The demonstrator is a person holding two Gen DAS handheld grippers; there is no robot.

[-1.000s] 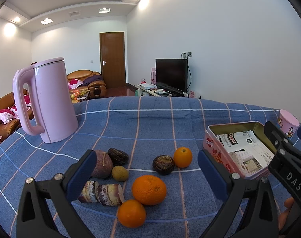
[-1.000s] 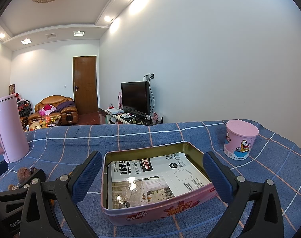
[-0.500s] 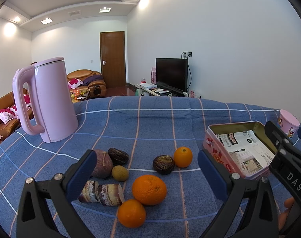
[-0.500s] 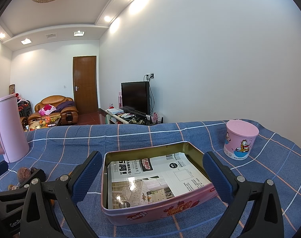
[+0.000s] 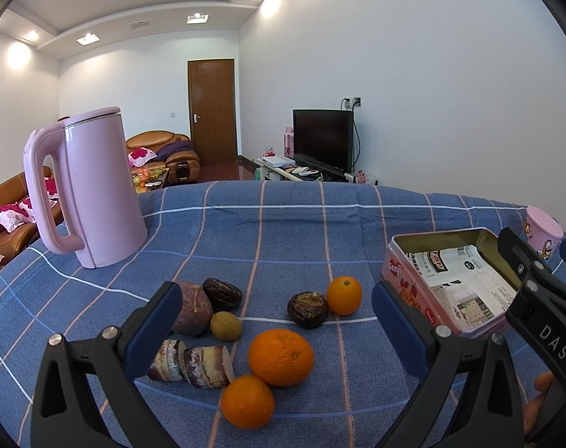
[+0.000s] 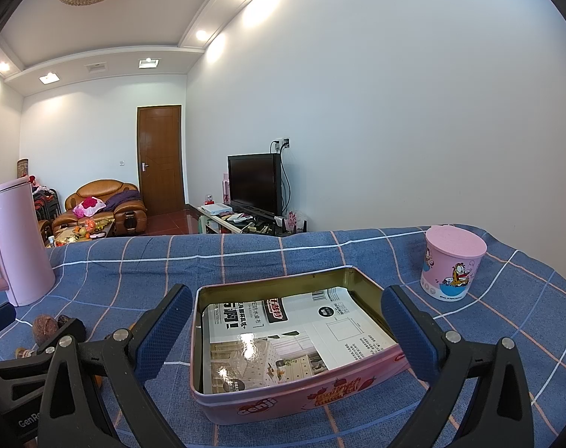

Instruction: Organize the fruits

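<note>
Blue checked cloth (image 5: 283, 231) covered the tabletop, with a living room behind it. A pink tin (image 6: 301, 392), lined with a printed sheet and holding no fruit, served as the landmark. Left of the tin lay the fruit: 3 oranges, the large orange (image 5: 281, 356) nearest, a small orange (image 5: 344, 295) closest to the tin, and another orange (image 5: 247, 401) toward the camera. Further left of the tin were 2 dark wrinkled fruits, a purple passion fruit (image 5: 191, 313), a green kiwi-like fruit (image 5: 226, 325) and 2 cut cane pieces (image 5: 193, 360).

The left gripper (image 5: 277, 339) hovered over the pile, jaws spread wide and holding nothing. The right gripper (image 6: 286, 330) hung over the tin, jaws likewise released and empty.

Probably the step was a first pick. It would go best by choosing an outlying fruit, centring the jaws on its widest part, closing gently so it does not roll, then lowering it into the tin rather than dropping it. The pink kettle (image 5: 92, 186) far left of the tin and the pink cup (image 6: 451, 267) right of it were out of the way.
</note>
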